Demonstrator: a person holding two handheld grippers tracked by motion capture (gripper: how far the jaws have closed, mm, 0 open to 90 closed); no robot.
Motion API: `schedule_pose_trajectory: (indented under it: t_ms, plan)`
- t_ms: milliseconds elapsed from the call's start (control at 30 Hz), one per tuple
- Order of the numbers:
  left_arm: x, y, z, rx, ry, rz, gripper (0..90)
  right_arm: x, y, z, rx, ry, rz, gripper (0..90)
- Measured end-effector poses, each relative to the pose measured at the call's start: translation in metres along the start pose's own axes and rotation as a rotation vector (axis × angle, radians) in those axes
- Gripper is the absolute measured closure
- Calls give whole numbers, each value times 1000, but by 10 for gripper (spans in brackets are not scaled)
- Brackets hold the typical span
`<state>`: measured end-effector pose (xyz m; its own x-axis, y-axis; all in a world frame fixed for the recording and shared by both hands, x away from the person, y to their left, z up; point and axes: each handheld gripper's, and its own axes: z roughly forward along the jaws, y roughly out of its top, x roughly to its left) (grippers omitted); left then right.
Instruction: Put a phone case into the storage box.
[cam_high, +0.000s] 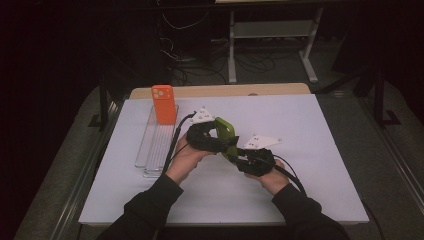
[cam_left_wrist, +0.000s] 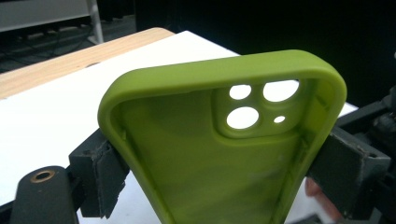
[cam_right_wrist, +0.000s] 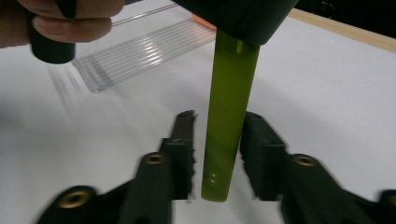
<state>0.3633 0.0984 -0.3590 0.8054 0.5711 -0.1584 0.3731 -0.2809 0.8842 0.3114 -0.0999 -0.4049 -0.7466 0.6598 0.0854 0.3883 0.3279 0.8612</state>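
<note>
Hovering mid-table right of the clear tray (cam_high: 155, 142), green phone case (cam_high: 226, 134) sits between both grippers. Left gripper (cam_left_wrist: 212, 168) view: pads clamp the case's long edges. Right gripper (cam_right_wrist: 217, 154) view: case's lower end between parted jaws, left one clearly off it.

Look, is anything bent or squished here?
Yes. The green phone case looks squished: the left gripper pinches its sides, so it narrows toward the jaws. The orange phone stands upright in the clear rack, nothing odd there.
</note>
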Motion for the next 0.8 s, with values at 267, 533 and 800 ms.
schedule_pose_trajectory:
  t_ms: [267,533,800]
  plan:
    - [6,1,-5,-11,24,0,138,-5,-2,-3,50,24,8,352]
    - [16,7,-14,-14,51,4,138,-19,-15,-13,102,-8,32,122]
    - [28,16,-27,-24,101,1,138,-33,-28,-29,108,-88,44,3]
